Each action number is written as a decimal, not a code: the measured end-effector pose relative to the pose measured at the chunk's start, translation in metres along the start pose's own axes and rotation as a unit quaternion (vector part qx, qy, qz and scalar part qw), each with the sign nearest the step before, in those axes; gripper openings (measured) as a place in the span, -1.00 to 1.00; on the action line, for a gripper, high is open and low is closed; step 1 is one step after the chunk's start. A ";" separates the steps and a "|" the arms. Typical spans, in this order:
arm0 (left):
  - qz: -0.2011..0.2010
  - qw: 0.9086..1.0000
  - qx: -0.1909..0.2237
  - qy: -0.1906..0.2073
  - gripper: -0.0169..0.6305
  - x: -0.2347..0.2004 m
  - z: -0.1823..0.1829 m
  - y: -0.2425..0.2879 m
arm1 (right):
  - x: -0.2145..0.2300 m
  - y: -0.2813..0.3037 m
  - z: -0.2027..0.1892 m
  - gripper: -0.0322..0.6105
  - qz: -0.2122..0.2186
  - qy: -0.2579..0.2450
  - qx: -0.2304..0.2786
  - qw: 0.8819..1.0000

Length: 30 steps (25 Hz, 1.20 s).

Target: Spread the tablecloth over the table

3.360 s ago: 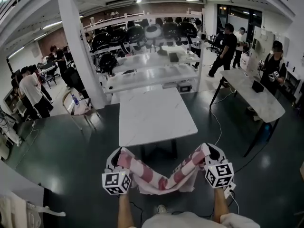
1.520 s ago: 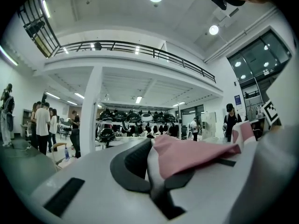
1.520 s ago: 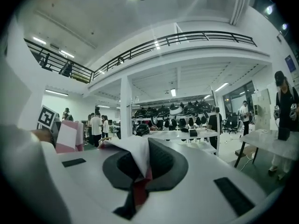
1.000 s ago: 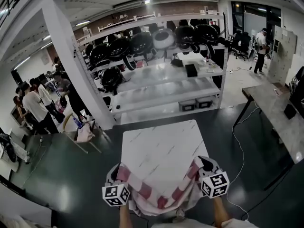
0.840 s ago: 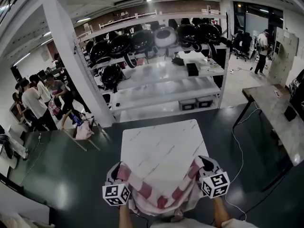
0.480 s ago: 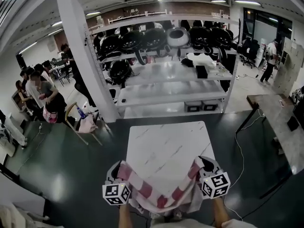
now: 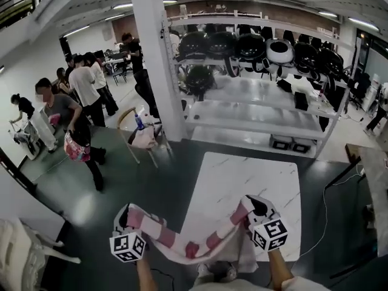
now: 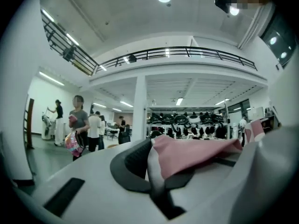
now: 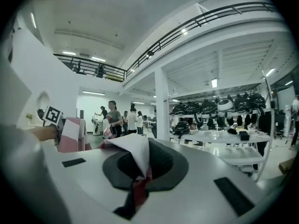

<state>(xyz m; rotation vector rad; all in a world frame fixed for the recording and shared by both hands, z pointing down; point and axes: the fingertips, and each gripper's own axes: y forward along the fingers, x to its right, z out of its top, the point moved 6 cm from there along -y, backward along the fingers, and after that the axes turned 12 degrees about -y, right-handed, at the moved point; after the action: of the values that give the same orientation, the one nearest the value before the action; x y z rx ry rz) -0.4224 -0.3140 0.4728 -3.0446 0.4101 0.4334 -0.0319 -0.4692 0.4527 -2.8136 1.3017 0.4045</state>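
Note:
A pink-and-white checked tablecloth point(image 7: 188, 246) sags in a band between my two grippers at the near edge of the white marble table point(image 7: 248, 180). My left gripper point(image 7: 123, 216) is shut on one end of it, out over the dark floor to the left of the table. Over the table's near right part, my right gripper point(image 7: 253, 206) is shut on the other end. In the left gripper view a pink fold of the tablecloth point(image 8: 196, 152) is pinched in the closed jaws. The right gripper view shows a white-and-red corner of the tablecloth point(image 9: 134, 158) clamped the same way.
Beyond the table stand a white shelving rack point(image 7: 260, 111) with several black helmets and a white pillar point(image 7: 154, 59). A chair with a bottle point(image 7: 142, 132) stands left of the table. Several people point(image 7: 60, 111) stand at the far left. A cable point(image 7: 324, 214) runs over the floor at the right.
Both grippers have swung to the left with the cloth. The left one has gone from the table's near edge to over the floor, and the cloth hangs in a longer band.

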 end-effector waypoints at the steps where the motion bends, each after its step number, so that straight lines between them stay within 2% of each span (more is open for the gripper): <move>1: 0.023 1.000 0.009 0.002 -0.87 -0.017 0.008 -0.012 | -0.010 0.010 0.004 -0.86 0.017 -0.002 0.004 1.000; 4: 0.091 0.995 0.036 0.016 -0.87 -0.065 0.033 -0.051 | -0.039 0.041 0.013 -0.86 0.068 -0.011 0.014 0.998; 7: 0.154 0.986 0.058 0.033 -0.87 -0.108 0.056 -0.089 | -0.070 0.078 0.022 -0.86 0.118 -0.019 0.026 0.992; 11: 0.239 0.966 0.084 0.049 -0.87 -0.158 0.087 -0.152 | -0.122 0.124 0.038 -0.86 0.189 -0.030 0.043 0.981; 15: 0.303 0.946 0.103 0.049 -0.87 -0.193 0.098 -0.209 | -0.178 0.171 0.048 -0.86 0.258 -0.037 0.059 0.964; 20: 0.358 0.927 0.097 0.054 -0.87 -0.215 0.096 -0.250 | -0.251 0.220 0.061 -0.86 0.335 -0.047 0.070 0.938; 25: 0.393 0.915 0.086 0.044 -0.87 -0.244 0.088 -0.262 | -0.312 0.263 0.065 -0.86 0.388 -0.057 0.066 0.917; 27: 0.401 0.912 0.080 0.037 -0.87 -0.259 0.082 -0.256 | -0.326 0.285 0.061 -0.86 0.399 -0.064 0.061 0.913; 30: 0.398 0.914 0.071 0.021 -0.87 -0.283 0.074 -0.231 | -0.333 0.331 0.052 -0.86 0.397 -0.058 0.046 0.915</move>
<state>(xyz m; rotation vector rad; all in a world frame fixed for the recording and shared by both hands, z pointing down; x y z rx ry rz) -0.6433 -0.0138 0.4814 -2.6093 1.6081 0.3256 -0.4984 -0.4304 0.5136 -2.0162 2.3053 0.4800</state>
